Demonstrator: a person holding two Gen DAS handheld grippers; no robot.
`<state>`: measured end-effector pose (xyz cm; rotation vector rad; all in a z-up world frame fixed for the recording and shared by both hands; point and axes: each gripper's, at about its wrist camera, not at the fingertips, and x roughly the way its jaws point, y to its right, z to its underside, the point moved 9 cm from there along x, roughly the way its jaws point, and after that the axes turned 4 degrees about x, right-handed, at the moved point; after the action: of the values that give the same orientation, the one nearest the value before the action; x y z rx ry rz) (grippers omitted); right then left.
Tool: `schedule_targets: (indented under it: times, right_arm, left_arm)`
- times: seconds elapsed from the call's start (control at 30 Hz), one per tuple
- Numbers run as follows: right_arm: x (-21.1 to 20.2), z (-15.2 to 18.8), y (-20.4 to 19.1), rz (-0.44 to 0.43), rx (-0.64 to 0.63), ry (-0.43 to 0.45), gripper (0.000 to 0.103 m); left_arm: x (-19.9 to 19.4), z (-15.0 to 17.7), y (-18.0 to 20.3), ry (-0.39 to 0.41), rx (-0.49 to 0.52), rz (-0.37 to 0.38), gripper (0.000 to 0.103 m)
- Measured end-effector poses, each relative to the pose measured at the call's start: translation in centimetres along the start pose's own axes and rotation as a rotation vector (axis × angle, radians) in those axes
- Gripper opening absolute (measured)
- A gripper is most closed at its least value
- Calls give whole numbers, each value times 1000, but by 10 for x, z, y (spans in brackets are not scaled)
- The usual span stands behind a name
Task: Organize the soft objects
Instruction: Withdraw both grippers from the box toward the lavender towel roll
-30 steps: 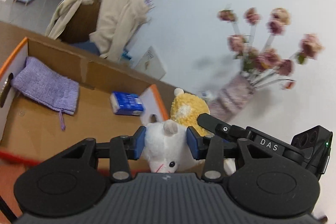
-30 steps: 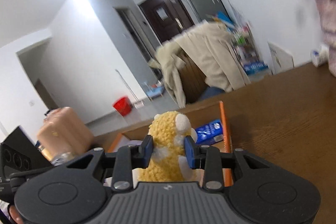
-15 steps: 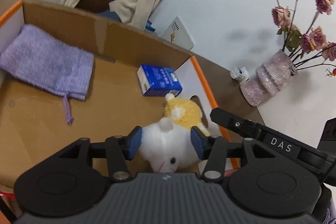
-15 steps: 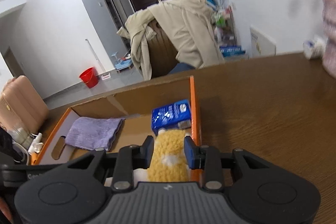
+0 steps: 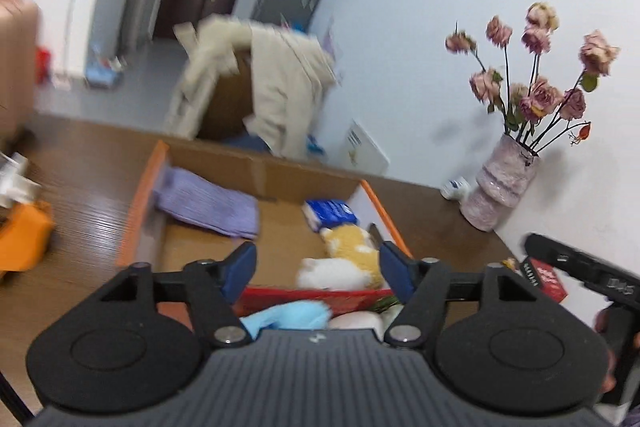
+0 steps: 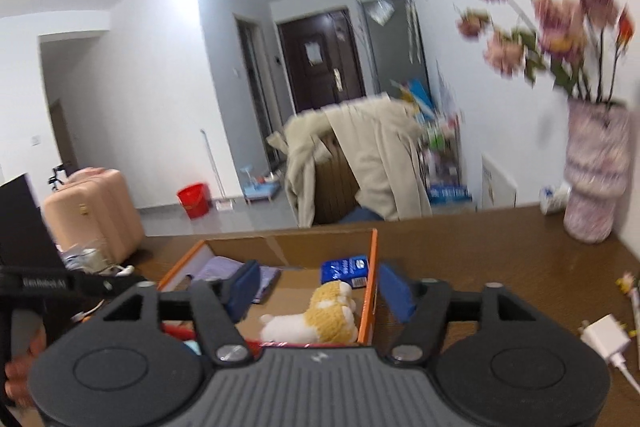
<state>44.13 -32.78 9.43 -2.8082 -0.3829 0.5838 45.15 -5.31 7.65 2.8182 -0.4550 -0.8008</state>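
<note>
Left wrist view: the left gripper (image 5: 317, 269) has its jaws spread wide and holds nothing. Just under them a light blue soft thing (image 5: 288, 315) is half hidden by the gripper body — its shape is hard to tell. Beyond the jaws, inside the cardboard box (image 5: 140, 203), the white plush toy (image 5: 330, 273) and the yellow plush toy (image 5: 352, 243) lie touching each other. Further in are a blue packet (image 5: 329, 213) and a purple cloth (image 5: 206, 205), blurred. The right gripper (image 6: 318, 291) is also wide open and empty; past it, the vase (image 6: 596, 187) is smeared.
</note>
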Motion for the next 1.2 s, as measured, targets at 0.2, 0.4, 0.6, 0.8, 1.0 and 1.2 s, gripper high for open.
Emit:
schedule_targets:
  times: [0.2,0.4,0.6,0.8,1.0,1.2]
  right_arm:
    - [-68,25,-35,-16,-85,76,82]
    - [-117,80,-75,-15,-167,125,87]
    - [-162,140,-113,-29,-254,133,94]
    - [-178,202,-124,-38,-158,26,94]
    - [-159,227,-131,-38,-160,-58,92]
    - [-117,228,-139,-55,-155,-128,88]
  left_arm:
    - [-81,39,-4,102,80,-74,86]
    - [-146,98,2,221,205,-184,100]
    - [-188,159,-12,228,122,-201,103]
    - [-203,187,-39,180,102,-237,103]
    - [-191,192,-53,156,66,-245,103]
    - [-155,193,-67,85,53,-234,103]
